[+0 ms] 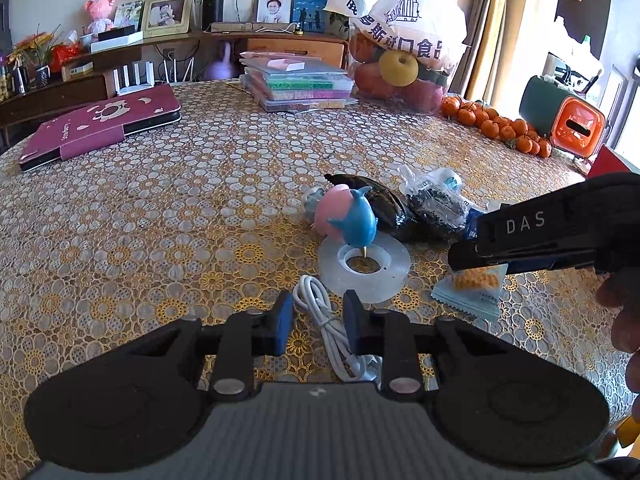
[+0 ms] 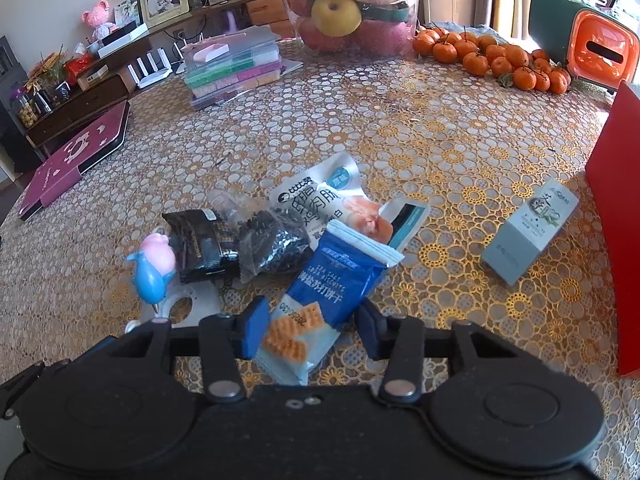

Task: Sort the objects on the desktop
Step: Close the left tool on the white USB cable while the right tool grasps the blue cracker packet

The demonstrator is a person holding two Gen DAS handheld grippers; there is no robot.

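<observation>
Big round table point(image 1: 168, 216) with lace-pattern cloth. My right gripper point(image 2: 312, 330) has its jaws around the blue cracker packet point(image 2: 320, 300), left pad touching it, right pad just off. My left gripper point(image 1: 318, 322) straddles the white cable point(image 1: 320, 316), pads not pressing. The cable lies just beside the tape roll point(image 1: 384, 280), under the blue-pink toy point(image 1: 352, 220).

Both wrist views close, angled down at table point(image 1: 160, 220); share toy dolphin point(image 1: 356, 220).
</observation>
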